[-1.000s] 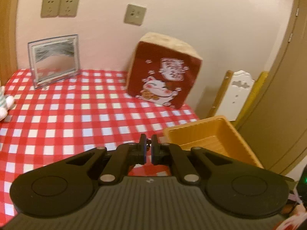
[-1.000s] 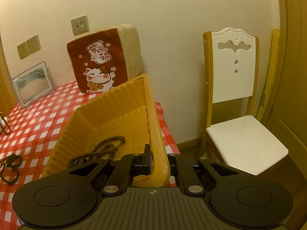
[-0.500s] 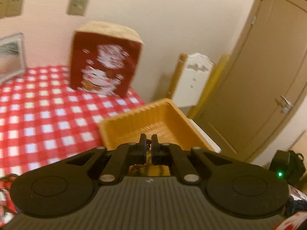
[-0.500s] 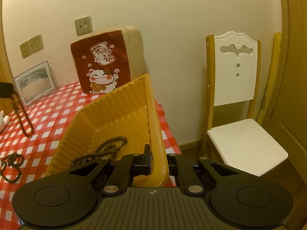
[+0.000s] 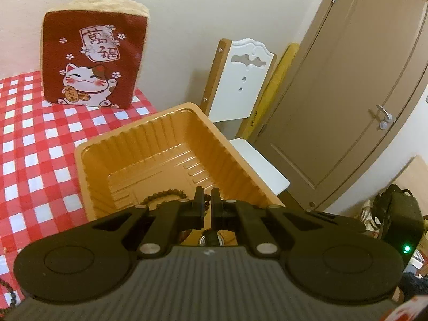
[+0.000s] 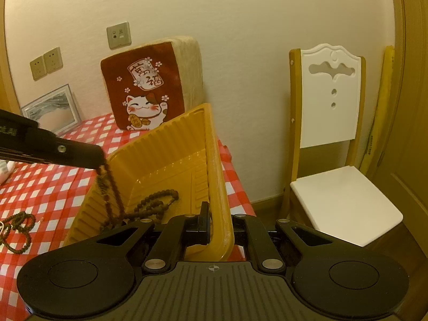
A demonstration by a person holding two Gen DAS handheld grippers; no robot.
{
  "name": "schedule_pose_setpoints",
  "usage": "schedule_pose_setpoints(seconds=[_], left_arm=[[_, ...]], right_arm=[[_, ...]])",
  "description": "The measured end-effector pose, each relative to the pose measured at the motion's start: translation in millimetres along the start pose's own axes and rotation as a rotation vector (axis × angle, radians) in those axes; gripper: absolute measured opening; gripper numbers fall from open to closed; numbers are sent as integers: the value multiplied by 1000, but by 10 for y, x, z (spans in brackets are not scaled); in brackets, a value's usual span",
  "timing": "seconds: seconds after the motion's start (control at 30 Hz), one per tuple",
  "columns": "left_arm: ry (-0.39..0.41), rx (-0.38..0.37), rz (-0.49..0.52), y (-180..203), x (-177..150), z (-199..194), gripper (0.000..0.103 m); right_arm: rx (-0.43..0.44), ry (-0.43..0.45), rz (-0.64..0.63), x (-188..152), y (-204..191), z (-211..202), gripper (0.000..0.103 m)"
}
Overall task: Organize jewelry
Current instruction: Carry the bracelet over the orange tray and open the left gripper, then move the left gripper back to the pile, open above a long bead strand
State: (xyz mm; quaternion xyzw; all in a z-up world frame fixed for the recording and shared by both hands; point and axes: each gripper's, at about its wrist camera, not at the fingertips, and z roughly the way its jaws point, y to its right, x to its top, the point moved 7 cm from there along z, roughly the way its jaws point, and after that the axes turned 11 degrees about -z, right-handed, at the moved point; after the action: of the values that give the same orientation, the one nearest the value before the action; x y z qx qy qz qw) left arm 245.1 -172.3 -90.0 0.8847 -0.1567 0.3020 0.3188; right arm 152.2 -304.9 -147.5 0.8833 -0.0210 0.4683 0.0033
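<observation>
Dark wooden bead strand (image 6: 108, 184): limp, light; left tongs (image 6: 100, 164) pinch its top above orange ribbed plastic tray (image 6: 165, 144), right tongs (image 6: 220, 226) clamp tray's rim.

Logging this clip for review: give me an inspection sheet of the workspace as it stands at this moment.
Surface: table with red-and-white checked cloth.
Job's things: orange tray, tilted, one wall raised; brown bead strand lying inside it; second bead strand hanging over the tray; third strand on the cloth beside the tray.
Clutter: lucky-cat cushion against the wall; framed picture leaning there.
Grippers: left gripper shut on the hanging strand; right gripper clamped on the tray's near wall.
Cables: nothing seen.
Surroundings: white chair, brown door, wall sockets, black device with green light on the floor.
</observation>
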Motion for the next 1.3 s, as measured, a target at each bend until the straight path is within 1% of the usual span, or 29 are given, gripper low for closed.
schedule_pose_setpoints(seconds=[0.47, 0.57, 0.63, 0.77, 0.87, 1.03, 1.13, 1.3], left_arm=[[-23, 9, 17, 94, 14, 264, 4], [-18, 10, 16, 104, 21, 260, 8], [-7, 10, 13, 93, 41, 222, 15], [25, 32, -1, -2, 87, 77, 17], [53, 70, -24, -184, 109, -88, 18], [86, 169, -62, -593, 35, -383, 19], [89, 238, -99, -844, -107, -530, 19], [63, 333, -155, -1176, -414, -675, 19]], right_arm=[[1, -1, 1, -2, 0, 16, 6], [2, -4, 1, -2, -6, 37, 6], [3, -6, 2, -2, -9, 49, 6], [4, -9, 6, -7, -3, 67, 6], [4, -9, 10, -12, 5, 68, 6], [5, -10, 11, -13, 4, 72, 6], [5, -12, 13, -20, 12, 75, 6], [5, -19, 14, -33, 28, 87, 5]])
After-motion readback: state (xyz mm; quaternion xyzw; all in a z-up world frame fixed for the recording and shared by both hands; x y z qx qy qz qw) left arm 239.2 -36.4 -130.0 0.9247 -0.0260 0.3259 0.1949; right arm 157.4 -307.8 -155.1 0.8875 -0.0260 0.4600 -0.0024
